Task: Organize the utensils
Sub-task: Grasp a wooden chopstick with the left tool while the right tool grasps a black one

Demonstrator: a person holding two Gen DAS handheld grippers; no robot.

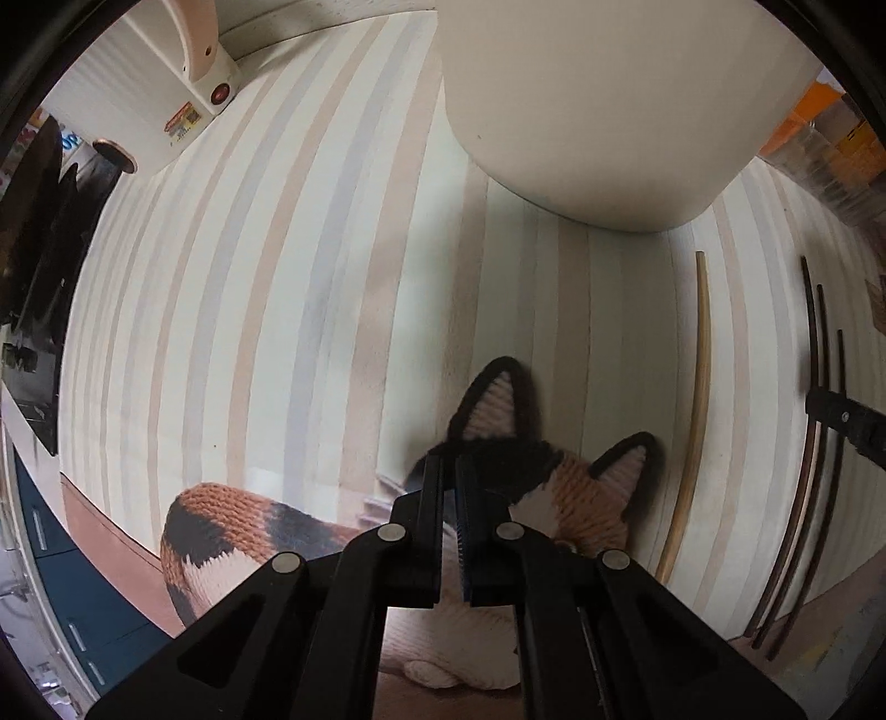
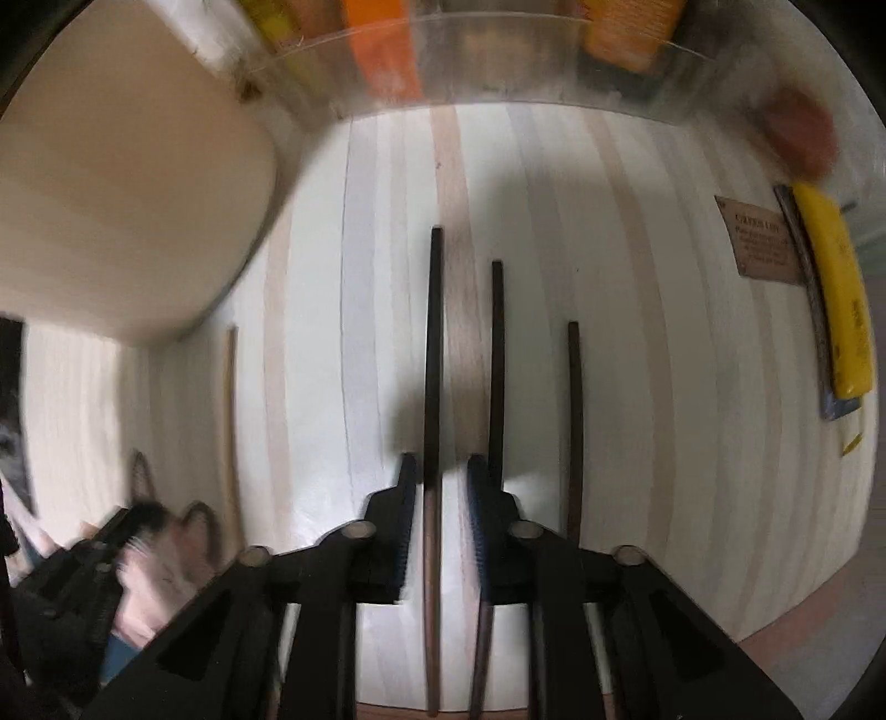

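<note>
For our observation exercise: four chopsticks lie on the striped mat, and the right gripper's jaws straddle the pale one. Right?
Wrong stick. The right gripper has its jaws astride a dark chopstick; the pale chopstick lies apart, to their left. The right wrist view shows it. Four chopsticks on the striped mat stands.

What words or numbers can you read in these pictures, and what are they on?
No text here reads clearly enough to quote.
Brown card on the striped tabletop: printed lines, too blurred to read.
Sticker on the white appliance: too small to read.
Yellow packet: dark marks, unreadable.
Orange packages in the clear bin: blurred, no readable words.
</note>
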